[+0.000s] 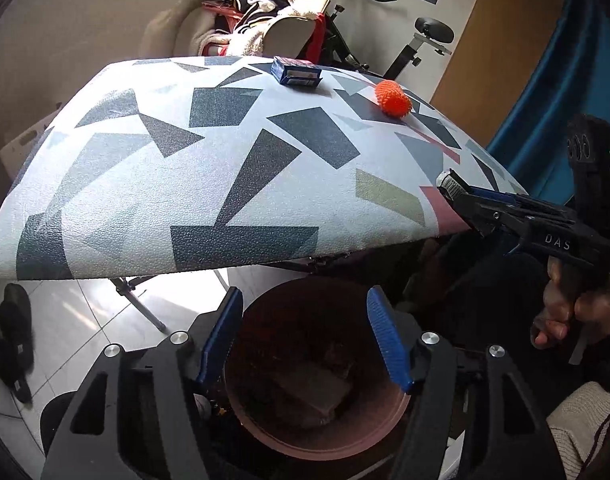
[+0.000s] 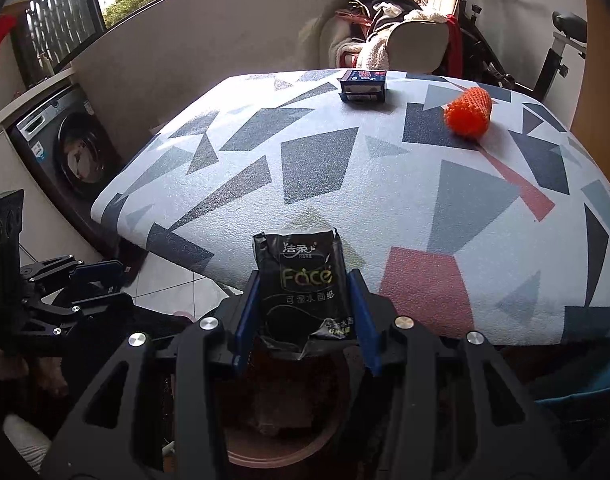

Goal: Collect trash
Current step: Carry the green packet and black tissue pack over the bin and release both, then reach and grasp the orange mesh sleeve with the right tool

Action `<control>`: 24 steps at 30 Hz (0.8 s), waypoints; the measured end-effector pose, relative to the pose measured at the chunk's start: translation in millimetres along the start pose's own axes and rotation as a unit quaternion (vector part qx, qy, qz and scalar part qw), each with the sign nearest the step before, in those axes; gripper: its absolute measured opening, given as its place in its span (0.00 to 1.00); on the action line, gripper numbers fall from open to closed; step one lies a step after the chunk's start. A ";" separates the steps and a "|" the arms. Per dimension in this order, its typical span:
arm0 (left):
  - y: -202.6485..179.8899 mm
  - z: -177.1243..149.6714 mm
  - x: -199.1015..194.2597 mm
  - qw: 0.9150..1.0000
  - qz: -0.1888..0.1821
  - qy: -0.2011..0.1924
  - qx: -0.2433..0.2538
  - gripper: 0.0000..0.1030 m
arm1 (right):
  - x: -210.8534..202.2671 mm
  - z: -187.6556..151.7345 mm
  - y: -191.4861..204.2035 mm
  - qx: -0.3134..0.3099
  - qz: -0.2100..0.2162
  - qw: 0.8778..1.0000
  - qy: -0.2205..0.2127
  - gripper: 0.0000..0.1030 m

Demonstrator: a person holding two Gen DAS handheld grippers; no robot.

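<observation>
My left gripper (image 1: 305,292) hangs open over a brown bin (image 1: 317,446) on the floor below the table's front edge; nothing is between its blue pads. Crumpled trash (image 1: 317,392) lies inside the bin. My right gripper (image 2: 305,276) is shut on a black tissue packet (image 2: 301,292) marked "Face", held upright above the same bin (image 2: 273,456). In the left wrist view that gripper (image 1: 485,208) comes in from the right with the packet's end (image 1: 451,184) sticking out. A blue box (image 2: 363,86) and an orange knobbly object (image 2: 469,112) lie at the far side of the patterned table (image 2: 345,184).
A chair piled with clothes (image 2: 389,28) and an exercise bike (image 2: 545,52) stand behind the table. A washing machine (image 2: 69,152) is at the left. Folding table legs (image 1: 141,300) reach the tiled floor beside the bin. A person's hand (image 1: 565,312) grips the right tool.
</observation>
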State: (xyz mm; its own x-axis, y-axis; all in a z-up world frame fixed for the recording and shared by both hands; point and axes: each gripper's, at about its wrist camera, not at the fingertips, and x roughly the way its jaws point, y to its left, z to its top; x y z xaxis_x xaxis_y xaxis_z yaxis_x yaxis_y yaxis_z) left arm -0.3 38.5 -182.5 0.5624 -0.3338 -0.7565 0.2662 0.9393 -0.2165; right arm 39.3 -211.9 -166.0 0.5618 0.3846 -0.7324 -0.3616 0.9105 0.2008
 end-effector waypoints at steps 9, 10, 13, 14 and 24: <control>24.0 3.6 -4.0 0.998 0.022 -0.018 -0.062 0.72 | 23.6 -22.0 36.5 -0.051 0.022 0.997 0.051 0.45; 25.6 2.9 -4.3 0.997 0.022 -0.019 -0.066 0.72 | 25.7 -24.0 39.2 -0.056 0.023 0.997 0.056 0.45; 28.7 2.6 -3.9 0.997 0.023 -0.019 -0.073 0.74 | 30.4 -28.1 46.2 -0.071 0.027 0.995 0.065 0.45; 29.5 2.8 -3.8 0.997 0.023 -0.019 -0.075 0.74 | 31.2 -28.5 47.7 -0.074 0.028 0.995 0.067 0.45; 33.9 1.1 -1.4 0.996 0.023 -0.014 -0.088 0.76 | 32.6 -27.5 46.0 -0.067 0.010 0.996 0.064 0.90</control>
State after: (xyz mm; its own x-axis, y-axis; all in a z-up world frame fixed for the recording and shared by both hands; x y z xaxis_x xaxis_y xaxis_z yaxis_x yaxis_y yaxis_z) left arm 8.8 70.8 -188.1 0.5931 -0.2908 -0.7508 0.1004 0.9520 -0.2893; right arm 20.6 -161.7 -198.5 0.4577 0.3713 -0.8078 -0.4723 0.8714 0.1329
